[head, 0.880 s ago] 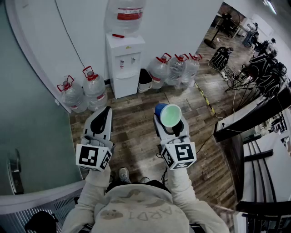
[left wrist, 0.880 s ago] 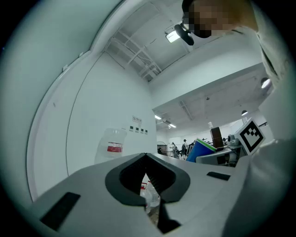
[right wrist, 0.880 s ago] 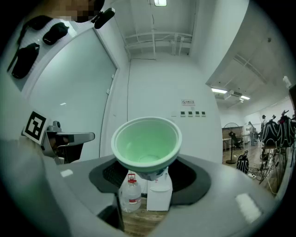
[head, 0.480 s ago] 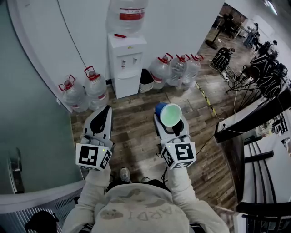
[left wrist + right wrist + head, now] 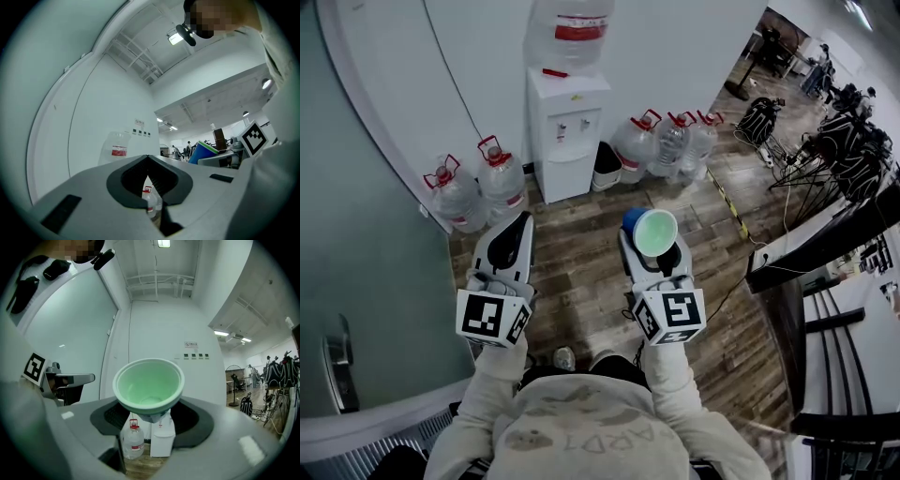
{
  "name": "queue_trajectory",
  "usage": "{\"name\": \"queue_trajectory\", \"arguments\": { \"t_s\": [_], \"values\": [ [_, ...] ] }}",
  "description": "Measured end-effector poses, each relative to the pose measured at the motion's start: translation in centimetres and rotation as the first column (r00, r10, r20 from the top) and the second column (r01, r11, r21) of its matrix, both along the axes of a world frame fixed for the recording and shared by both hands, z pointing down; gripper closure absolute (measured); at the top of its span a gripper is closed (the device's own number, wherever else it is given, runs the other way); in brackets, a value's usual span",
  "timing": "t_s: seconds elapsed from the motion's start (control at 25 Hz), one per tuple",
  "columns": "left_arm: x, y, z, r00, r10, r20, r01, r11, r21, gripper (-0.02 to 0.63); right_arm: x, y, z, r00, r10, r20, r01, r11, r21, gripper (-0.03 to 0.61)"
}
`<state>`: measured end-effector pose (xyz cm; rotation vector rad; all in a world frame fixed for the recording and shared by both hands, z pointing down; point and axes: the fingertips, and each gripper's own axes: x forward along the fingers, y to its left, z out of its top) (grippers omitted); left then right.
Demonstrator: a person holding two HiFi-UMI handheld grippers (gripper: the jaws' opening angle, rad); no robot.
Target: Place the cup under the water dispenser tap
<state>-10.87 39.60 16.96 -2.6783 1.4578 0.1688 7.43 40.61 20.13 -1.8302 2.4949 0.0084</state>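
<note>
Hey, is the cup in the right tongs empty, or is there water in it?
Empty. The right gripper view looks into the cup, whose pale green inside is bare down to the bottom.

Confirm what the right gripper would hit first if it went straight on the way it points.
Probably the water dispenser: it sits dead ahead between the jaws of the right gripper, under the held cup, across the wooden floor. A water bottle stands just left of that line; depth is unclear.

Open floor (image 5: 581, 253) to dispenser (image 5: 567, 131), bottles (image 5: 502, 183) alongside
</note>
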Motion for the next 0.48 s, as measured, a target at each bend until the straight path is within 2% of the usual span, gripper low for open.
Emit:
{"name": "queue_trajectory", "arguments": {
  "t_s": [0.2, 0.48],
  "values": [
    [-0.7, -1.1, 0.0, 1.0, 0.015, -0.004, -0.015, 1.0, 0.002, 0.607, -1.2, -0.8, 0.6, 1.0, -0.001, -0.013, 0.001, 1.0, -0.013, 0.299],
    [-0.3, -3.9, 0.2, 1.0, 0.019, 0.0, -0.019, 1.0, -0.003, 0.607, -0.7, -4.0, 0.7, 1.0, 0.0, 0.002, 0.0, 1.0, -0.021, 0.299]
  ]
}}
